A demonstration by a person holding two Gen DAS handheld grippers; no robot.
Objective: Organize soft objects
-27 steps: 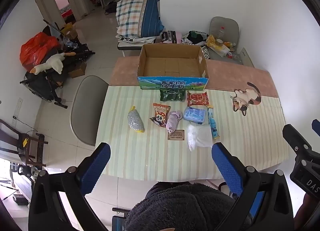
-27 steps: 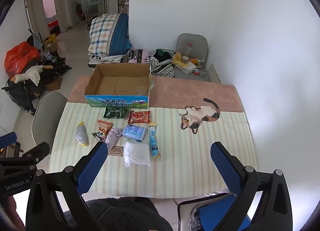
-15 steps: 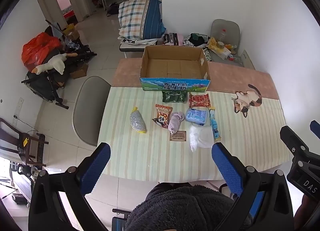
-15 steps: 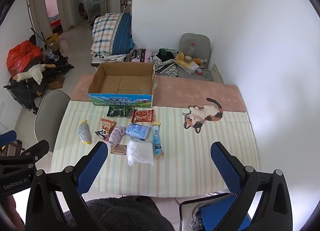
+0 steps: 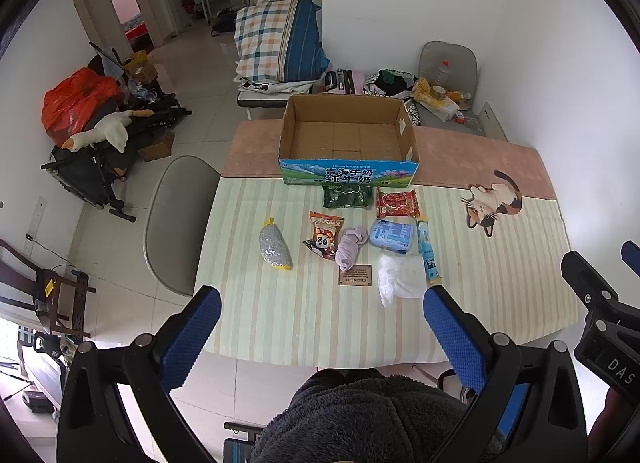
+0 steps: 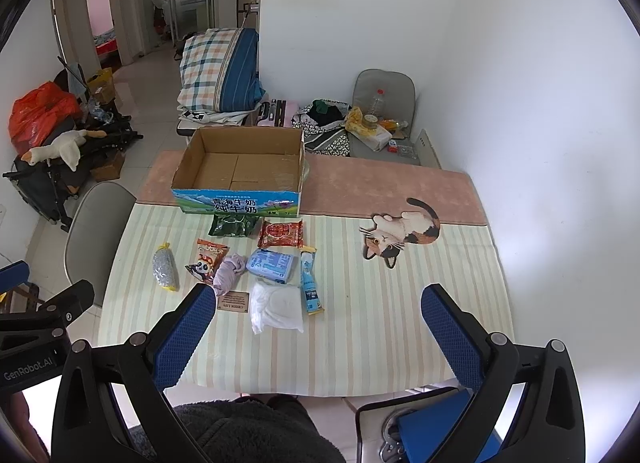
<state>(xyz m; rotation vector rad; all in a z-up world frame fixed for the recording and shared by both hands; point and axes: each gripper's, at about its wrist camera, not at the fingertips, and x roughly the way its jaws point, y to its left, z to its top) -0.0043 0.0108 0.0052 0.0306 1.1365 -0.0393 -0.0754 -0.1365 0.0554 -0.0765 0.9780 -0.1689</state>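
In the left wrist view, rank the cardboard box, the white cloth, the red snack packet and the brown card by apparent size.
1. cardboard box, by far the largest
2. white cloth
3. red snack packet, somewhat smaller, though farther from the camera, so this is unsure
4. brown card, the smallest

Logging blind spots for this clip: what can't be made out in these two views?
- Small brown card: print too small, both views.
- Table near edge: partly hidden behind the left gripper and right gripper fingers.
- White packet: contents unclear.
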